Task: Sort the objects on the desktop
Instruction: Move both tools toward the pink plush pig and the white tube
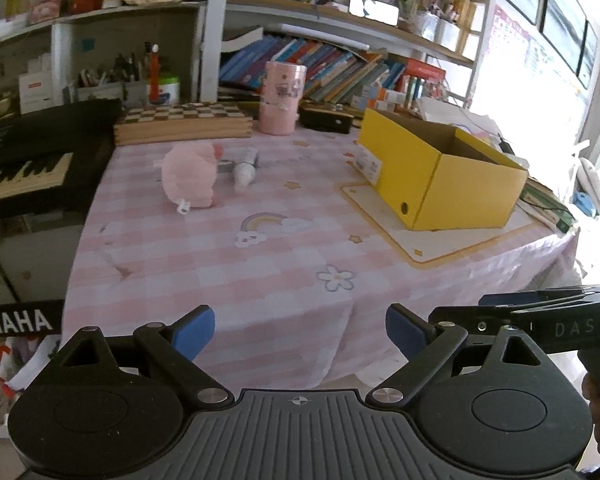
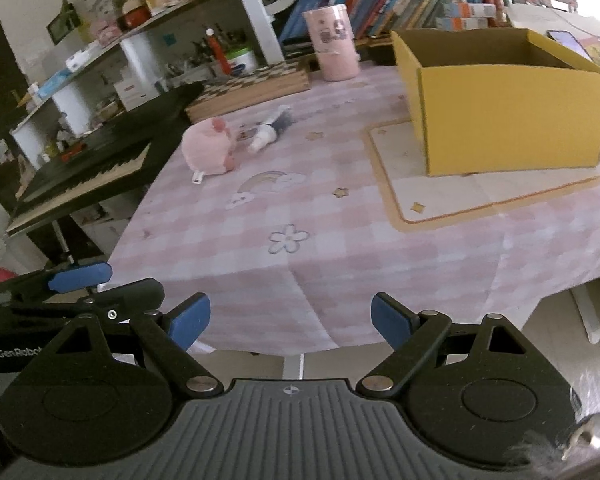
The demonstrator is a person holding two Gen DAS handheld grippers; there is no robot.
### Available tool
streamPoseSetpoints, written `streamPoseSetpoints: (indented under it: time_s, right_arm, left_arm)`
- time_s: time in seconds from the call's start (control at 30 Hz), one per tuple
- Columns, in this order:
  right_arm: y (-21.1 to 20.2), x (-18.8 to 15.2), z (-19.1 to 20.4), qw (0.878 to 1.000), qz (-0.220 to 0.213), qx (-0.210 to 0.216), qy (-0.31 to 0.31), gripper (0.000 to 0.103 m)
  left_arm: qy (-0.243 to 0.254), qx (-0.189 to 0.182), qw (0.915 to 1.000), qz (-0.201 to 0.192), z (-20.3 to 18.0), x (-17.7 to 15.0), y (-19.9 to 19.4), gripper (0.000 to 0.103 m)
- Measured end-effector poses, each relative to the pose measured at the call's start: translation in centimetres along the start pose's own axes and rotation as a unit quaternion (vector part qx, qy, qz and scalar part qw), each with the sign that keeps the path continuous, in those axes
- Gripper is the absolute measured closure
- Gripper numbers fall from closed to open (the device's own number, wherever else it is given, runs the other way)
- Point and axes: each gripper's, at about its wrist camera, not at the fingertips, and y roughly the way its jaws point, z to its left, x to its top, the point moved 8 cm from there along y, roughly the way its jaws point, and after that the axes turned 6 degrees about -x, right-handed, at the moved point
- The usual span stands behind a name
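Left wrist view: left gripper (image 1: 300,330) hanging over the near edge of the table (image 1: 220,280), blue pads spread wide, nothing between them. Right gripper (image 1: 548,308) poking in from the right side of that frame, just beside the left one.

Right wrist view, same story: right gripper (image 2: 290,320) spread wide and empty, above the near table edge (pink checked cloth with a rainbow and a flower printed on it).

Further back on the cloth, towards the left: pink plush toy (image 1: 190,178) lying on its side, with a small white and grey doll (image 1: 245,170) just beside it, looks like touching or nearly so, hard to tell. Both well apart from either gripper.

Yellow cardboard box (image 1: 440,168) open on top, sitting on a pale mat (image 1: 440,248) on the right half of the table. Inside looks empty from the right wrist angle, though only part of it shows.

Pink cylinder container (image 1: 281,98) upright at the far edge, next to a checkered board (image 1: 184,118). Black keyboard (image 1: 28,160) off to the left, bookshelves (image 1: 340,64) behind.
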Motion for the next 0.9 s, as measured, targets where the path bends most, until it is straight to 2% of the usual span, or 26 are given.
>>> streamPoseSetpoints:
  time_s: [0.9]
  right_arm:
    - [1.3, 0.7, 4.0, 0.999, -0.002, 0.013, -0.031, 0.016]
  left_arm:
    - [-0.025, 0.014, 0.9991, -0.031, 3.8, 0.7, -1.8, 0.008]
